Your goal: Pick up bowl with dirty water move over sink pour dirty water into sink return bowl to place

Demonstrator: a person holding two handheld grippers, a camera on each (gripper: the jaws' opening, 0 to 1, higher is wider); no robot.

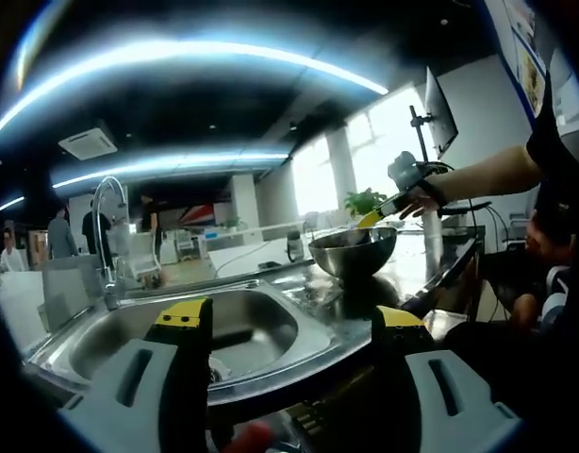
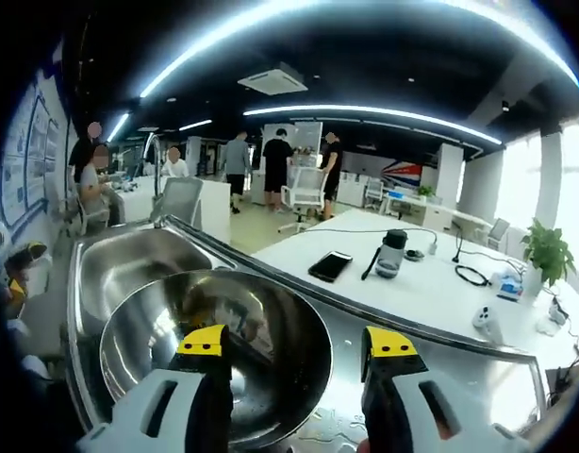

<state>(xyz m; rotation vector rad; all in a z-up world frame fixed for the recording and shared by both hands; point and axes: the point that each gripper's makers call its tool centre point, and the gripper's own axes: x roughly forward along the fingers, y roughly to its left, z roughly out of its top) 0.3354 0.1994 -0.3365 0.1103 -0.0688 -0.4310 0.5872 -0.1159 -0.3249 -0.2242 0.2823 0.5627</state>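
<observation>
**One sink, one bowl, two grippers at the counter**

Biggest thing first: we've got a single stainless steel sink basin [image 1: 223,326] set into a shiny metal counter, with one curved chrome faucet [image 1: 107,222] rising at its far left corner in the left gripper view. The same basin shows up at the left of the right gripper view too.

Next, one round stainless steel bowl [image 2: 214,354]. From the right gripper view it's deep, mirror-polished, with a thin rolled rim, and the inside is all reflections, so we honestly can't tell whether there's water in it. It sits on the wet counter just beside the sink, on the drainboard side. In the left gripper view the bowl looks like a rounded steel dish standing upright, level with the sink's edge.

Two grippers, each with grey jaws tipped in yellow. The left gripper [image 1: 291,321] hangs over the sink's near rim, jaws spread wide with nothing between them. The right gripper [image 2: 297,344] has its jaws apart as well, one over the inside of the bowl and one outside it, so they straddle the near rim. We can't tell if they're touching it yet.

Small stuff on the white table [image 2: 412,283] behind: one black phone [image 2: 329,265] and one dark-lidded jar [image 2: 391,253].
</observation>
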